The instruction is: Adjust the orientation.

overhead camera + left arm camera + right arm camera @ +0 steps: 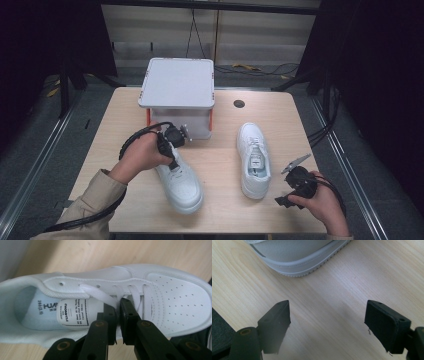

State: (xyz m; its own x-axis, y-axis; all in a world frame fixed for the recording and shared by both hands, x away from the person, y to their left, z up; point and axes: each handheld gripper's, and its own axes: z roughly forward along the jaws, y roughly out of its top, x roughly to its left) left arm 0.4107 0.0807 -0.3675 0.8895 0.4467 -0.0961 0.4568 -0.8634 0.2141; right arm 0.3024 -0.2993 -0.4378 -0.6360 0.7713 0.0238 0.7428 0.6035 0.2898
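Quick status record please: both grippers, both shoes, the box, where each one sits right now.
left gripper: shut on the lace of the left shoe, near its tongue
right gripper: open, fingers wide apart above bare table, holding nothing
right shoe: flat on the table, toe toward the person, untouched
box: white, lid on, at the far edge behind the left shoe

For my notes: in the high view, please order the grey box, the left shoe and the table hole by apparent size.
1. grey box
2. left shoe
3. table hole
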